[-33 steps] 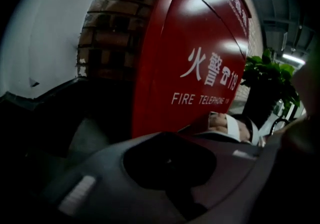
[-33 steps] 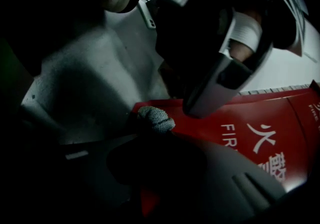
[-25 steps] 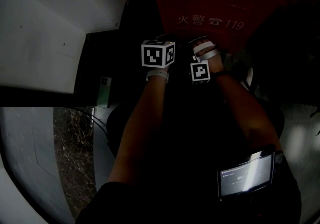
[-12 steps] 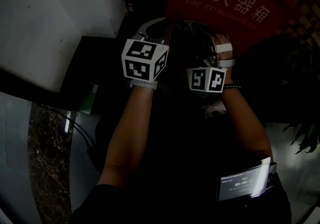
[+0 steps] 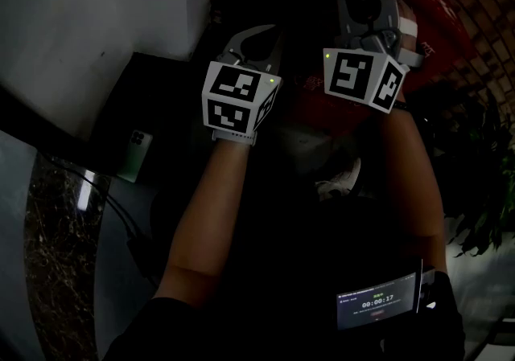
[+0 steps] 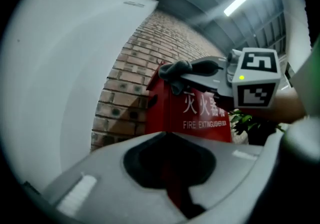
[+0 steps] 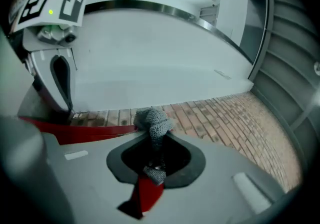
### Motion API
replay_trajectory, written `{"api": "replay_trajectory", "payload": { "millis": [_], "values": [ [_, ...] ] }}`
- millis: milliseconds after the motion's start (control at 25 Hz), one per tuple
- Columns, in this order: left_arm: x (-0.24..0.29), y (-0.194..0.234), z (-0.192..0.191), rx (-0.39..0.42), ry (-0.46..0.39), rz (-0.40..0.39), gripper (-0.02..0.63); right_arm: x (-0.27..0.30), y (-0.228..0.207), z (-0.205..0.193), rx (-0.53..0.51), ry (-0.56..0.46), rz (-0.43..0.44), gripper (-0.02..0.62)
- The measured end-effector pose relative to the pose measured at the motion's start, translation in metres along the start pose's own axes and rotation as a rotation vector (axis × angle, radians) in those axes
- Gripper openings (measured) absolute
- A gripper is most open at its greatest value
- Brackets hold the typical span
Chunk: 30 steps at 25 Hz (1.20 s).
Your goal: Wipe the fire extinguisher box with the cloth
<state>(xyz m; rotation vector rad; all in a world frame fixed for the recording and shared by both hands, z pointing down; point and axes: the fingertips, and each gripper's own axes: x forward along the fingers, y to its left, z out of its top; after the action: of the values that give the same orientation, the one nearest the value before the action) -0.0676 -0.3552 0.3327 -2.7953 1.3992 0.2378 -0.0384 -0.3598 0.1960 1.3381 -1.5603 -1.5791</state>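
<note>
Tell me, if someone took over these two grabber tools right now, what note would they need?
Left gripper: jaws shut, empty, held short of the red fire extinguisher box with white lettering.
Right gripper: shut on the grey knitted cloth, which sits at the box's top edge near its left corner, by the brick wall.
Done: cloth in grip and brought to the box; how much is wiped cannot be told.
Left: wipe the top and the lettered front.
</note>
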Motion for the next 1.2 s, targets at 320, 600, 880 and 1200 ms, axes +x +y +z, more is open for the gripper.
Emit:
{"api": "replay_trajectory", "payload": {
  "millis": [320,600,880,1200],
  "values": [
    [-0.006,0.013,-0.054,-0.098,0.079,0.012,0.003,-0.008,0.055,-0.013,-0.018,0.029,0.061,0.043],
    [-0.005,0.03,-0.111,-0.154,0.267,0.068,0.003,-0.033,0.148,-0.027,0.053,0.07,0.188,0.044],
    [-0.007,0.028,-0.161,-0.173,0.397,0.088,0.003,-0.057,0.239,-0.041,0.118,0.114,0.31,0.044],
    [-0.013,0.026,-0.214,-0.123,0.568,0.097,0.003,-0.077,0.317,-0.049,0.159,0.129,0.424,0.046]
  ]
}}
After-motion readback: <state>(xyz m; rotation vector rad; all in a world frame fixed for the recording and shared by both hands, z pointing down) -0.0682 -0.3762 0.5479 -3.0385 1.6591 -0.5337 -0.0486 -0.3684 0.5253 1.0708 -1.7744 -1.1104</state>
